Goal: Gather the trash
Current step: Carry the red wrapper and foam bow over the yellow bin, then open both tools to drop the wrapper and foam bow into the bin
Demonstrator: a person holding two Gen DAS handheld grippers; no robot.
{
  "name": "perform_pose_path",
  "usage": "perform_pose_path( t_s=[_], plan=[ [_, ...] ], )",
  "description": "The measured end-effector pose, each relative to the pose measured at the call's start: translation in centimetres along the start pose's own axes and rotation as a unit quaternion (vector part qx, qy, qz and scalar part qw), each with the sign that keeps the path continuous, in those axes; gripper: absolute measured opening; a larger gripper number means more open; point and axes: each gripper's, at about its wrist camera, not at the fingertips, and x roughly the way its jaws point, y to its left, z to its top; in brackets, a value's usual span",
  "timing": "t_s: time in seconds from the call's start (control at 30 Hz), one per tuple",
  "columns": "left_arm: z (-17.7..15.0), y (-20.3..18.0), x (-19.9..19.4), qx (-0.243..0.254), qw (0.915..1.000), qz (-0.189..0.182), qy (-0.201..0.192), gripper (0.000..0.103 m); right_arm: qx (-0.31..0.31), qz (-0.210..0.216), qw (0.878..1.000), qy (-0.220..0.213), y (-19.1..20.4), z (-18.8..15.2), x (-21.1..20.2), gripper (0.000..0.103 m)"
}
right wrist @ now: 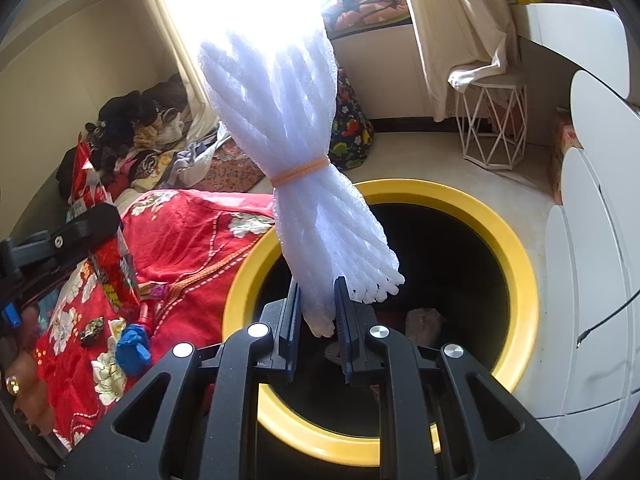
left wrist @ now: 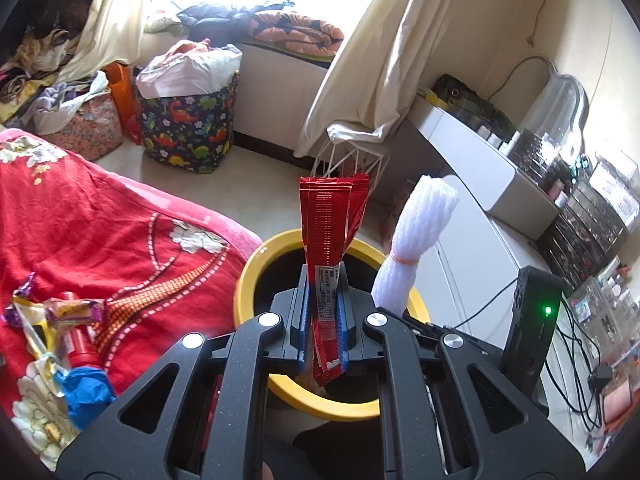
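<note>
My left gripper (left wrist: 324,300) is shut on a flat red snack wrapper (left wrist: 332,220) that stands up from its pads, above the yellow-rimmed bin (left wrist: 248,280). My right gripper (right wrist: 318,304) is shut on a white foam-net bundle (right wrist: 280,120) tied with an orange rubber band, held over the same bin (right wrist: 516,248), whose inside is dark with some trash at the bottom. The bundle (left wrist: 420,224) also shows to the right in the left wrist view. More wrappers, a red tube (left wrist: 78,344) and a crumpled blue glove (left wrist: 86,394) lie on the red floral blanket (left wrist: 100,220).
The bed with the red blanket (right wrist: 192,232) borders the bin on the left. White drawers (right wrist: 592,280) and a cluttered desk (left wrist: 480,144) stand on the right. A dinosaur-print bag (left wrist: 188,128), a wire stool (right wrist: 492,128) and curtains lie beyond. A hand (right wrist: 24,384) shows at the left edge.
</note>
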Motion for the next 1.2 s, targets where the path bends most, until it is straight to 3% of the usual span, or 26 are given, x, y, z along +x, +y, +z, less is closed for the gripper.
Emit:
perform_pose_path(
  t_s=[0.87,1.0,1.1,1.2],
  plan=[
    [-0.7,-1.3,6.6,-0.001,0.9977,-0.025,0.063,0.007,0.037,-0.030,0.999,0.026,-3.6,-1.2,0.5,0.016],
    [-0.5,-1.1,7.9,-0.005,0.9967,-0.024,0.077,0.007,0.041,-0.034,0.998,0.024,-3.9,-1.3,0.5,0.021],
    [-0.3,-0.4,8.4,-0.014,0.9964,-0.014,0.082,0.018,0.047,-0.036,0.998,0.023,-4.1,-1.4,0.5,0.028],
    [-0.4,0.0,8.0,-0.019,0.9968,-0.004,0.078,0.045,0.055,-0.040,0.997,0.022,-4.5,-1.4,0.4,0.037]
  ],
)
